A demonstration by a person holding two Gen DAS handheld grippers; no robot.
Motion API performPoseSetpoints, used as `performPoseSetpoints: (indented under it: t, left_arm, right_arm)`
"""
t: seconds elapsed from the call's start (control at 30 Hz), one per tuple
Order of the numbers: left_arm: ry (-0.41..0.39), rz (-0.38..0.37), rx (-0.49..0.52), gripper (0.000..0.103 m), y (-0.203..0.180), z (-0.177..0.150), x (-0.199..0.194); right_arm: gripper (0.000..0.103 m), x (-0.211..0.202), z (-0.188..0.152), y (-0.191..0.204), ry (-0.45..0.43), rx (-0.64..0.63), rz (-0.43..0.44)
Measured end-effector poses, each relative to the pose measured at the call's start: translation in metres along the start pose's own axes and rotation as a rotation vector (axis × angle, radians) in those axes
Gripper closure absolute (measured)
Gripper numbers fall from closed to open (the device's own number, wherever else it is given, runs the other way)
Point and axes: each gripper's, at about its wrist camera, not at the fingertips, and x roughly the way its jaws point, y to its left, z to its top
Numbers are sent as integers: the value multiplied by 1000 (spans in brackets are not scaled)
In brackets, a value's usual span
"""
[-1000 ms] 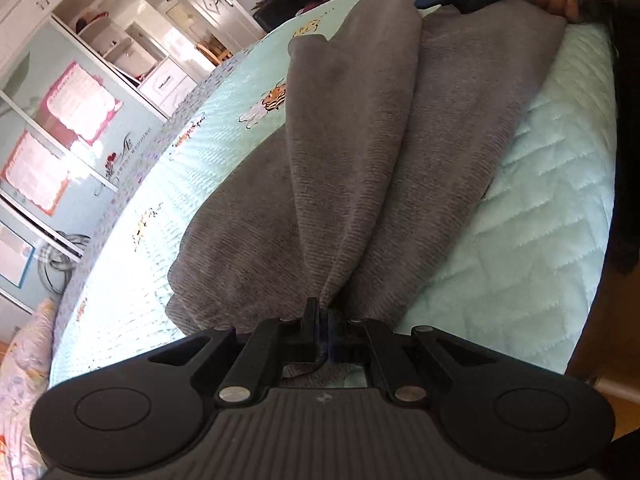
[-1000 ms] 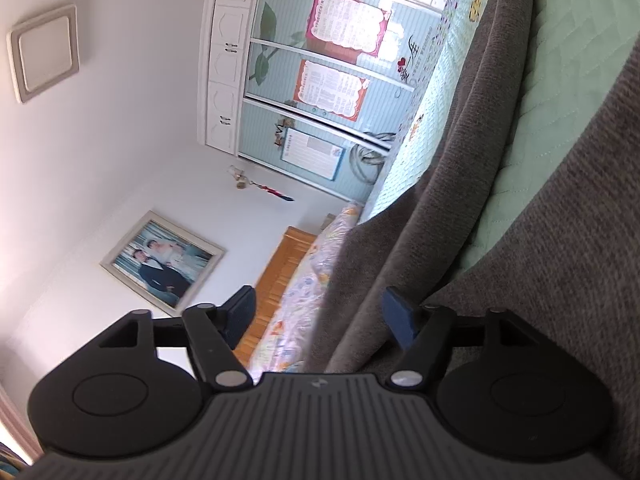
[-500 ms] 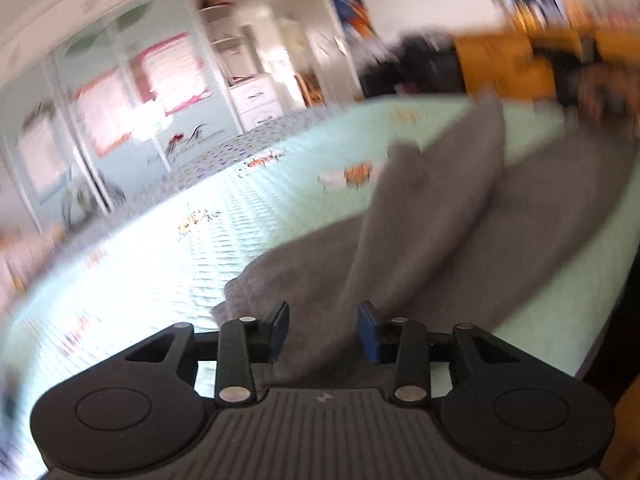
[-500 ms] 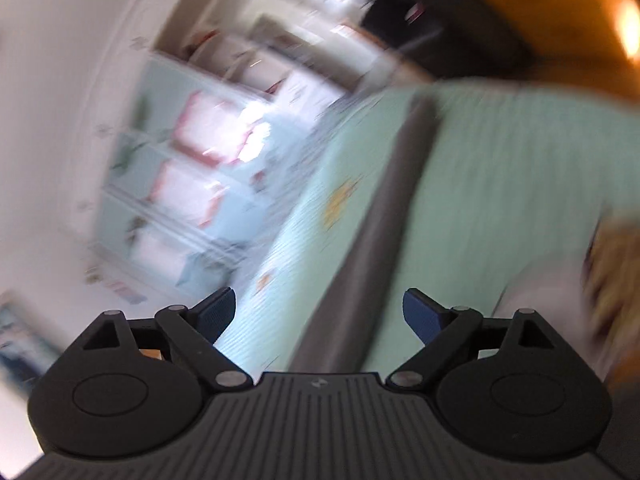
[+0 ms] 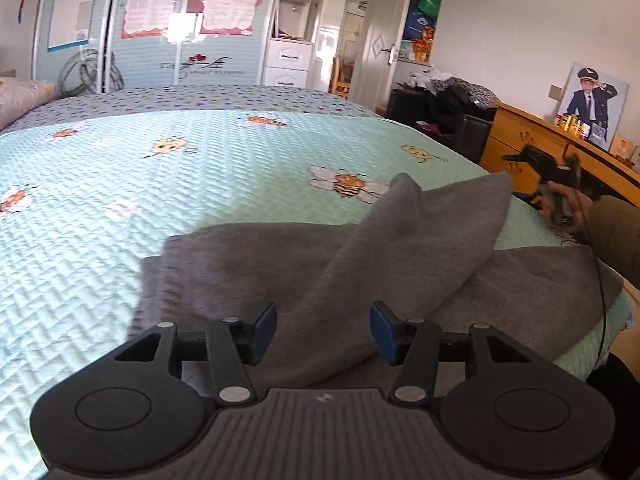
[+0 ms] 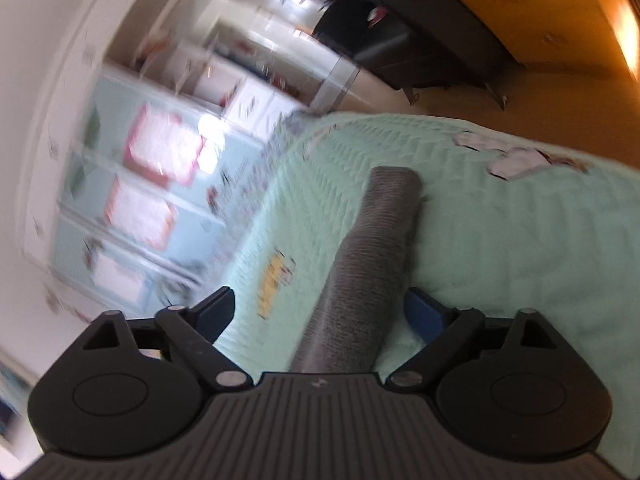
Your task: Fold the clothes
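A grey knit garment lies partly folded on the mint quilted bedspread, one sleeve or flap draped diagonally over its body. My left gripper hovers open just above its near edge, nothing between the fingers. In the right wrist view a long grey strip of the same garment runs away from my right gripper, which is open and holds nothing. The right gripper also shows at the far right of the left wrist view, held in a hand beyond the garment.
The bed's right edge drops off near a wooden dresser and a black stool piled with clothes. A wardrobe with posters stands beyond the bed. A person's sleeve is at the right.
My left gripper let go of the pinched grey fabric and opened wide, then pulled back level. The right gripper swung away from the garment's edge and stayed open.
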Motion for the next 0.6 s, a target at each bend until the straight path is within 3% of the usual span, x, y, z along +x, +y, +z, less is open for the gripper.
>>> performPoseSetpoints:
  t: [0.03,0.1,0.27,0.5,0.57,0.6]
  left_arm:
    - [0,-6,5,45,-3,0,2]
    - [0,-17,15,44,-9,0,6]
    - [-35,-51,23,40,-19,4,5]
    - [-146,-103,25,37,-26,7,-23]
    - [-174,-126,27,34,-29,7,-32]
    - [-189,-134,30,33,-31,7,-35]
  right_arm:
    - [59,-3,-1,7,3,-22,-1]
    - [88,-9,-3,21,9,-66,-2]
    - [89,-31,-9,58,22,-164,7]
    - [90,-190,-27,150,-72,-46,305]
    - [90,-226,-31,155,-91,14,338]
    - [89,-240,-34,152,-102,31,310]
